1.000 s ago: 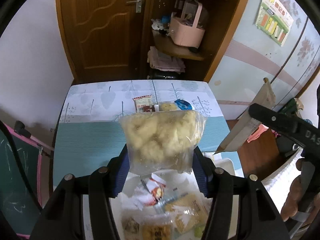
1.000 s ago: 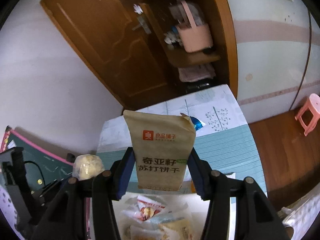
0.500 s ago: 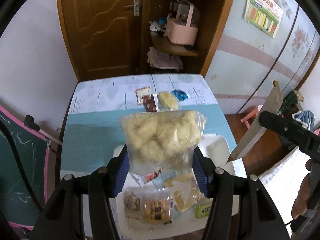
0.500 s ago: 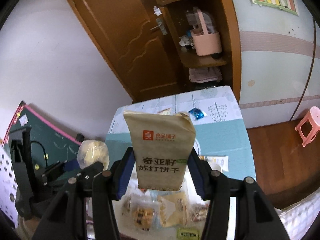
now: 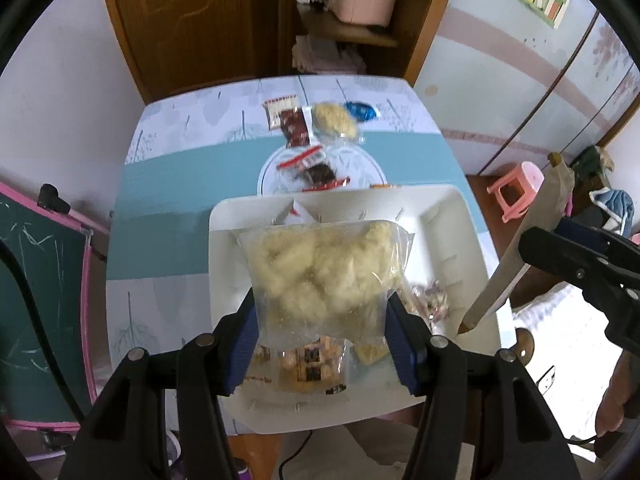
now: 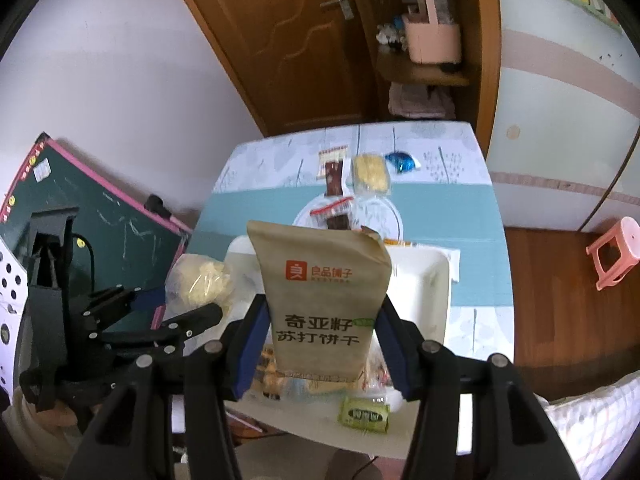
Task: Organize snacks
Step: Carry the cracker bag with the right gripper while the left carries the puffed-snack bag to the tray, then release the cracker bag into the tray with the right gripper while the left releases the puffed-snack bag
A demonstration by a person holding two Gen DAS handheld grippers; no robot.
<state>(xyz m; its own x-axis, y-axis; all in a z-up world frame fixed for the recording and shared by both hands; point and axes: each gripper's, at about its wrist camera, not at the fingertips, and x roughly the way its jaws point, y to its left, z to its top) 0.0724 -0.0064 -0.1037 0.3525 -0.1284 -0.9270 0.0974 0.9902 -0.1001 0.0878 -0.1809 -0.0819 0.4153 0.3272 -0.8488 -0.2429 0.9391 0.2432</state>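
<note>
Soft, even daylight in both views, no hard shadows. Strong fisheye bending, black vignette at every corner. Motion smear on the pink basket (image 5: 362,0) at top centre of the left view. Faint sheen on the clear bag (image 5: 324,276), centre. Slightly soft toward the edges.
</note>
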